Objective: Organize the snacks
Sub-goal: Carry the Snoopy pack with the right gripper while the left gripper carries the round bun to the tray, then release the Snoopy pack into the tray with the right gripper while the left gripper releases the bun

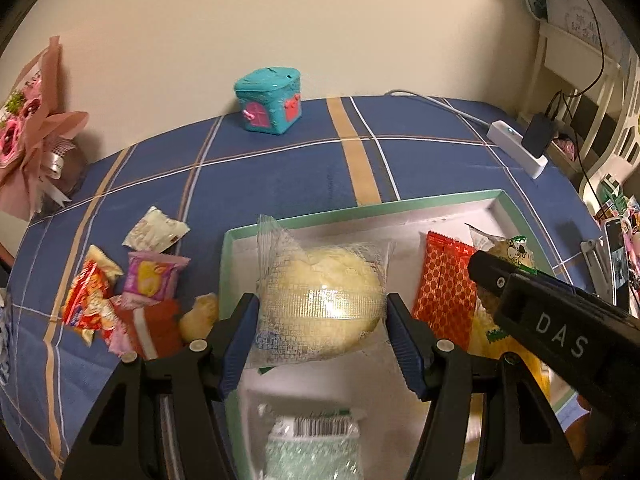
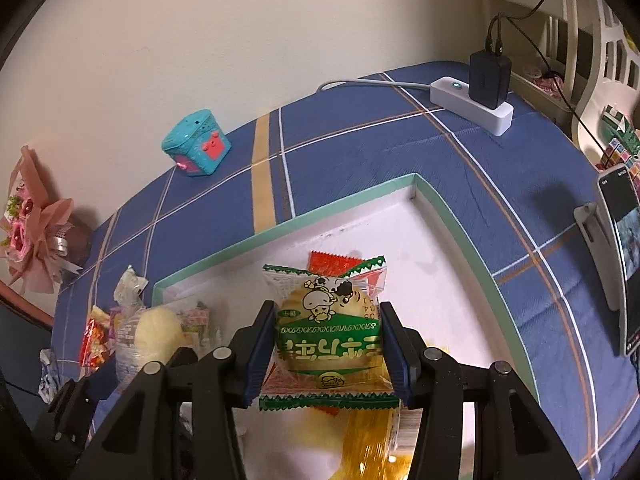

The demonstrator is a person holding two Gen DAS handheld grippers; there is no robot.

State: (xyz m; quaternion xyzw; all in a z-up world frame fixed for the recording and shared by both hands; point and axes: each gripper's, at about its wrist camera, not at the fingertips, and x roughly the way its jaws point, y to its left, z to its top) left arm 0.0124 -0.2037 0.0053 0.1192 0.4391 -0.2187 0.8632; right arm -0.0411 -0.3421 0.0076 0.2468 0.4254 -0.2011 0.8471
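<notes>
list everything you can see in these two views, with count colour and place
bun in clear wrap: one, pale yellow, between the left tool's fingers, over the box
cow-print snack packet: one, green and yellow, between the right tool's fingers
box: one, green rim, white inside, on the cloth
orange-red packet: one, in the box
loose snacks: several, red, pink, white, left of the box
tablecloth: one, blue plaid
toy chest: one, teal and pink, by the wall
power strip: one, white, with black charger
bouquet: one, pink, far left
phone: one, on stand, right edge
left tool: one, black, blue pads
right tool: one, black, blue pads
</notes>
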